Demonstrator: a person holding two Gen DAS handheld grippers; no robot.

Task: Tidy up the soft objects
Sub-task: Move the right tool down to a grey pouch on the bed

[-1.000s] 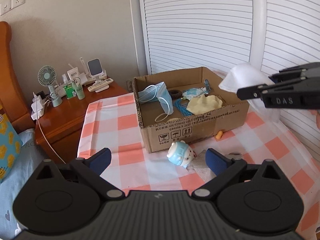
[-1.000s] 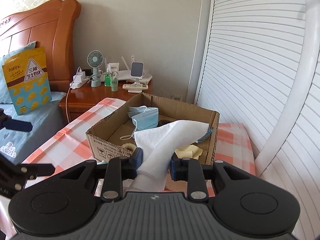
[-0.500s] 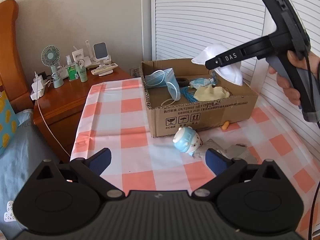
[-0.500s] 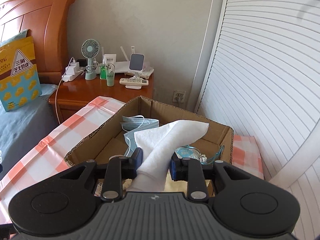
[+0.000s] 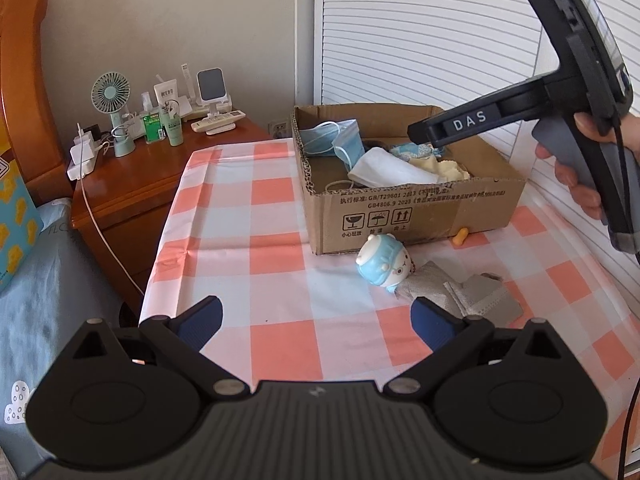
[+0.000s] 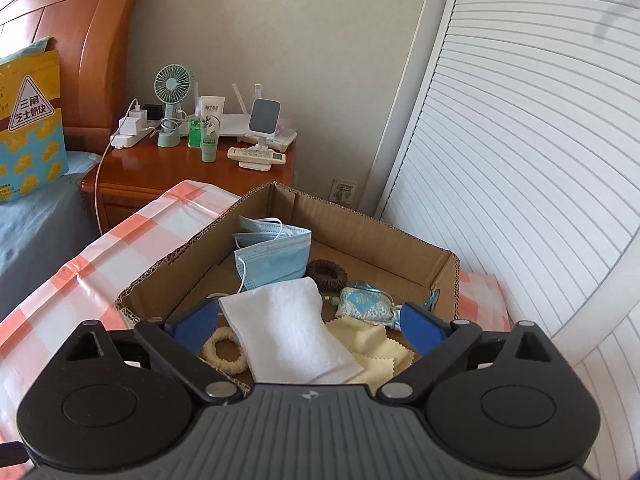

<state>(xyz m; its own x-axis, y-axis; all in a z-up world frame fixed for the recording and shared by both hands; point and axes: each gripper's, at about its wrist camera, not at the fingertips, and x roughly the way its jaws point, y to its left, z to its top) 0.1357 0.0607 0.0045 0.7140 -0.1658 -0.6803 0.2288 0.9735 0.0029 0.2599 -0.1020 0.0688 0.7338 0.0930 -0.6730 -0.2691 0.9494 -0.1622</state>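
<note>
Cloth (image 6: pixel 288 328), white and folded, lies in the box (image 6: pixel 404 240) on the checked table (image 5: pixel 260 216), overlapping a yellow cloth (image 6: pixel 376 348) and touching a cream scrunchie (image 6: pixel 224 356). Also inside are two blue masks (image 6: pixel 276 260), a brown ring (image 6: pixel 326 274) and a patterned pouch (image 6: pixel 362 304). The right gripper (image 6: pixel 312 320) hangs above the box with its jaws spread wide, holding nothing. Outside, in front of the box, a plush toy (image 5: pixel 382 266) touches a grey mask (image 5: pixel 468 294), with a small orange piece (image 5: pixel 460 236) near the box wall. The left gripper (image 5: pixel 316 318) is spread too, empty, over the table.
</note>
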